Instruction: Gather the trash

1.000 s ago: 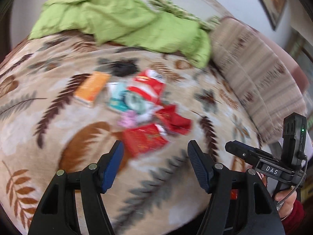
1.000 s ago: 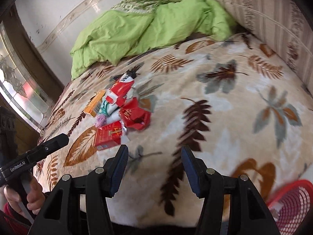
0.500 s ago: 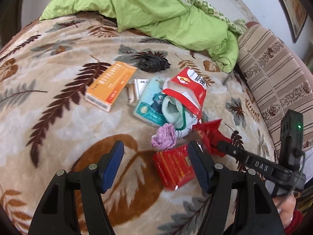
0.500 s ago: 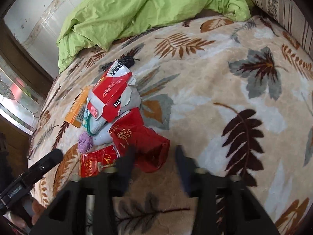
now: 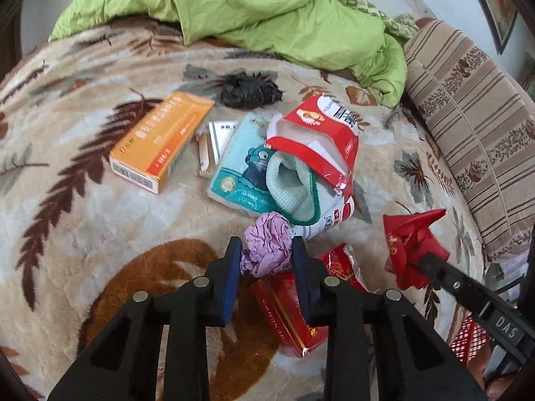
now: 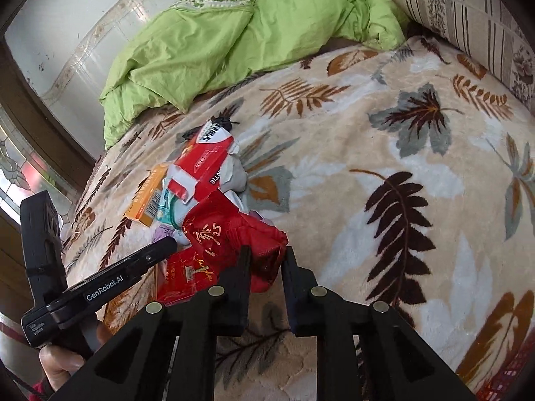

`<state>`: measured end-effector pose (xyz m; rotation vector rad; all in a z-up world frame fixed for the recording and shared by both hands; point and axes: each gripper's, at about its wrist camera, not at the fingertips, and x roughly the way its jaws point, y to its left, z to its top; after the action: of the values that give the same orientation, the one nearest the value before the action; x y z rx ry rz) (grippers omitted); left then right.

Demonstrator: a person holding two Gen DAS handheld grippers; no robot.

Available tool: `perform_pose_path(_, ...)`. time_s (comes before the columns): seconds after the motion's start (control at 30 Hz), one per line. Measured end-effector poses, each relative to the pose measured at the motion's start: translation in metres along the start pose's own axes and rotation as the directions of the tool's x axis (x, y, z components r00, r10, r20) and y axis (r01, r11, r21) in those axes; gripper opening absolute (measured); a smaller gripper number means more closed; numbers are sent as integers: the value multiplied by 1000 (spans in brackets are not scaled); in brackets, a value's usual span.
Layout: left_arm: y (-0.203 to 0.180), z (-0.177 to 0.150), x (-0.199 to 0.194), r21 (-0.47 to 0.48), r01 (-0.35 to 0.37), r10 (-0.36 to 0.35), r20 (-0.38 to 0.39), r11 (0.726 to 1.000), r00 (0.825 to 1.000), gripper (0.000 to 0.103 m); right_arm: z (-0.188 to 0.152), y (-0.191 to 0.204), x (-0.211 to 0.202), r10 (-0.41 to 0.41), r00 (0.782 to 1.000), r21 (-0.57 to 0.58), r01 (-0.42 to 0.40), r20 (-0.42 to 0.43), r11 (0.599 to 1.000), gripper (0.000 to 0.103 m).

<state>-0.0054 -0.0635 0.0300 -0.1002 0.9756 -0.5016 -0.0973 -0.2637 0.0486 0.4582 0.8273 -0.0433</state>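
A heap of trash lies on a leaf-patterned blanket (image 5: 83,217). My left gripper (image 5: 266,250) is shut on a crumpled purple wad (image 5: 266,249), its blue pads pressing both sides. Under it lies a flat red pack (image 5: 291,314). Behind are an orange box (image 5: 160,140), a teal packet (image 5: 239,170), a torn red-and-white carton (image 5: 321,140) with a pale green sock (image 5: 287,183) inside, and a black clump (image 5: 249,92). My right gripper (image 6: 265,257) is shut on a crumpled red bag (image 6: 240,237), which also shows in the left wrist view as the red bag (image 5: 411,244).
A green quilt (image 5: 267,10) is bunched at the far side of the bed. A striped cushion (image 5: 474,127) runs along the right. A red mesh basket (image 5: 468,341) sits low at the right edge, and the red mesh basket (image 6: 511,374) appears at the bottom right corner.
Both grippers moved forward and down to the heap and went from open to shut: the left onto the purple wad, the right onto the red bag.
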Motion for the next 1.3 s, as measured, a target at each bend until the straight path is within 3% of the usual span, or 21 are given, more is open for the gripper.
perform_pose_path(0.17, -1, -8, -19, 1, -24, 24, 53, 1000, 998, 28, -1, 5, -14, -18, 997, -21, 20, 70, 1000, 18)
perform_pose_path(0.47, -11, -25, -58, 46, -108, 100, 157, 993, 983, 28, -11, 11, -27, -11, 994, -14, 13, 105, 1000, 18)
perform_pose_path(0.73, -16, -51, -82, 62, -142, 130, 171, 988, 977, 28, -24, 21, -39, -2, 992, -43, 8, 130, 999, 18)
perform_pose_path(1.3, -15, -46, -79, 64, -180, 163, 212, 982, 964, 28, -25, 28, -33, -3, 993, -48, 9, 117, 999, 18)
